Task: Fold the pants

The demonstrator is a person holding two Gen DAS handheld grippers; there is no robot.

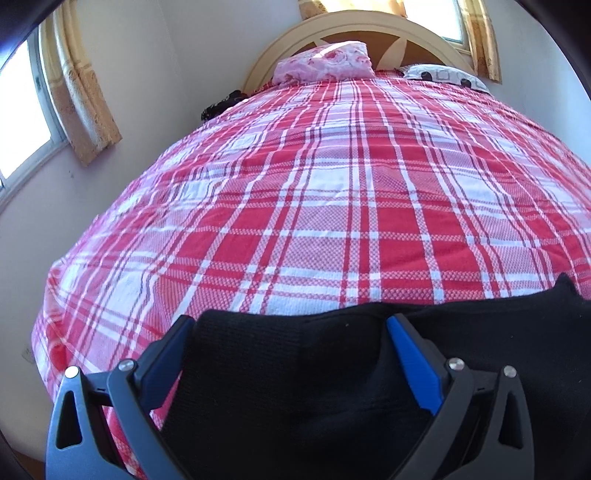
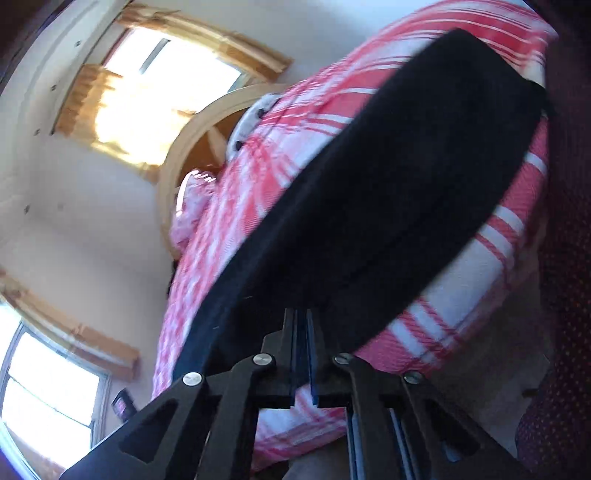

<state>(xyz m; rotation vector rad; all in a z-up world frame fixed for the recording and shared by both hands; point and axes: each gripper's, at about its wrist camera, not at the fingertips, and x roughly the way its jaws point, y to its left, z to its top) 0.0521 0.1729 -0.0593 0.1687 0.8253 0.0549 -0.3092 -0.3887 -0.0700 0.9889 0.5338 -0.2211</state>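
On a bed (image 1: 332,192) spread with a red-and-white plaid sheet, I hold my left tongs (image 1: 291,325) wide apart, their blue-padded fingers (image 1: 413,354) straddling a fold of the black pants (image 1: 295,387) without pinching it. The pants lie along the near edge of the bed, filling the space between and just ahead of these tongs and running off to their right. Far beyond the left tongs, at the headboard (image 1: 354,27), sit a pink floral pillow (image 1: 325,64) and a white patterned pillow (image 1: 447,75); curtained windows flank the view.

My right tongs (image 2: 303,321) are pressed together, clamped on the edge of the pants (image 2: 388,192), which stretch away from the tips as a long dark band across the plaid sheet (image 2: 461,280). This view is tilted and blurred; to the left of the right tongs I make out the headboard (image 2: 173,155) and a bright window (image 2: 162,99).
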